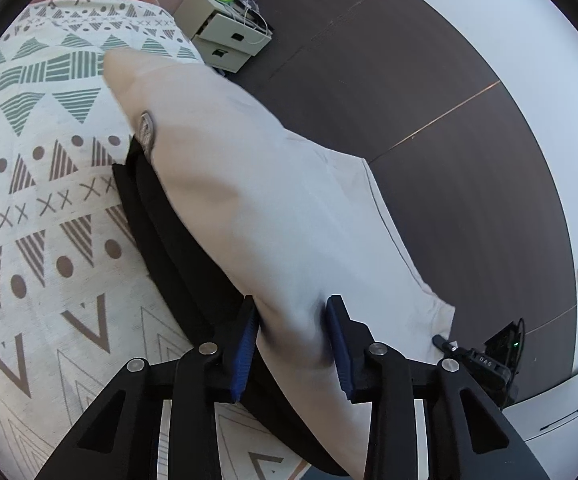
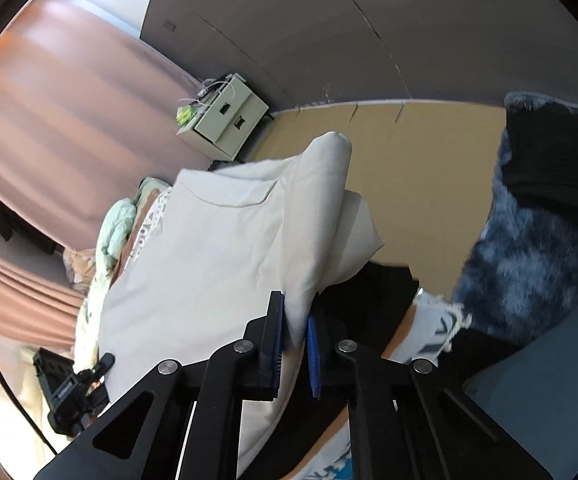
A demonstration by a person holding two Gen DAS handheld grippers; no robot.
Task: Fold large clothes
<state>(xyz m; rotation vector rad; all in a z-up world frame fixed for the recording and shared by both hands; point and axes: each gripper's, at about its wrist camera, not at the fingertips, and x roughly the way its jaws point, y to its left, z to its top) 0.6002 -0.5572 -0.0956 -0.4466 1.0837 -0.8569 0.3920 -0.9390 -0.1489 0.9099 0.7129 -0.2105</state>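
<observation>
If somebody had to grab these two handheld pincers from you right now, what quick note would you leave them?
Left gripper: cream garment bunched between its blue pads, gripped.
Right gripper: shut on another edge of the same garment.
The garment is lifted between both grippers above a black garment lying on the patterned bedspread.
Done: both holds taken, cloth raised.
Left: make the fold, lay it flat on the bed, smooth it.
</observation>
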